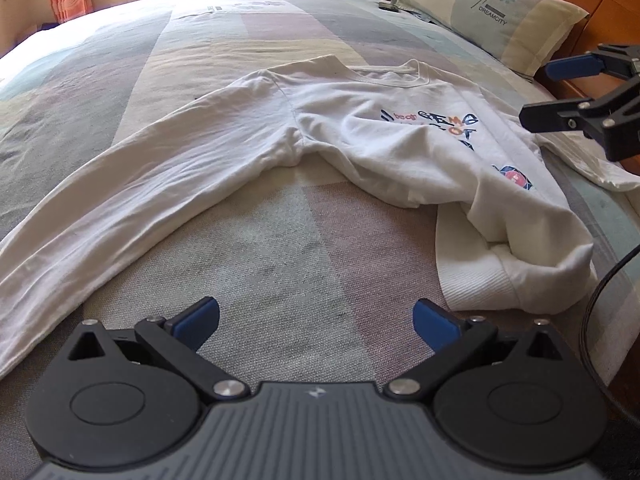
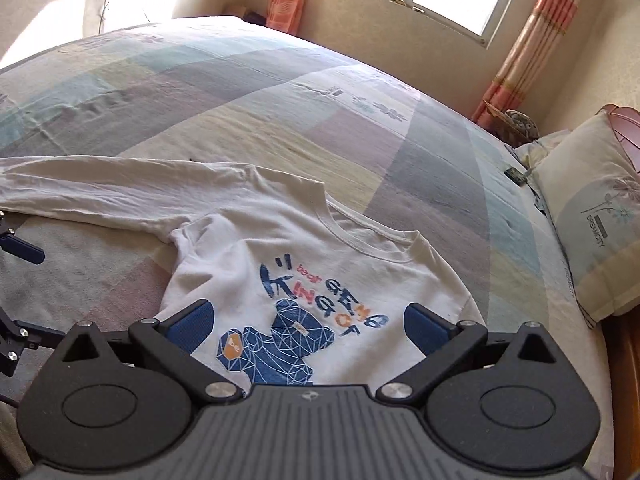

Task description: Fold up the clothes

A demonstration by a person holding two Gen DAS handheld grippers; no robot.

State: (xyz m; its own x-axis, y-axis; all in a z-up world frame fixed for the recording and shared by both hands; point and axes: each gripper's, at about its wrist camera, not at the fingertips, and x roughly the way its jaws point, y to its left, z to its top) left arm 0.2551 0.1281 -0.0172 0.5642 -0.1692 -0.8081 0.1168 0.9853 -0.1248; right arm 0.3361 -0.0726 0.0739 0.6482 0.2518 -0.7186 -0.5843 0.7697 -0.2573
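Patchwork bedspread [image 1: 280, 240] under everything, soft surface, so pinches will sink in a bit. Pillow [image 1: 496, 12] at the head end, well apart from the work.

White long-sleeve shirt [image 2: 248, 240] lying print-up across the bed, neck toward the far side, not yet folded. Looks light, limp cotton knit: no stiffness, will drape and drag, prob. bunches if pulled from one point only. Not slippery, not fragile. Best taken at two spread points at once.

Long sleeve [image 1: 132, 184] stretched out flat to the left, w/ mild wrinkles. Good first fold: pinch near cuff or mid-sleeve, carry over the body. Cuff itself out of frame.

Ribbed hem [image 1: 472, 276] rumpled, turned over near the bed edge; thicker there, easier to grip, needs flattening.

Ribbed neckline [image 2: 372, 240] flat, firm edge, decent anchor.

Left gripper [image 1: 316, 320] spread wide, empty, hovering over bare bedspread btw. sleeve and hem. Right gripper [image 2: 306, 330] also wide apart, empty, above the chest print.
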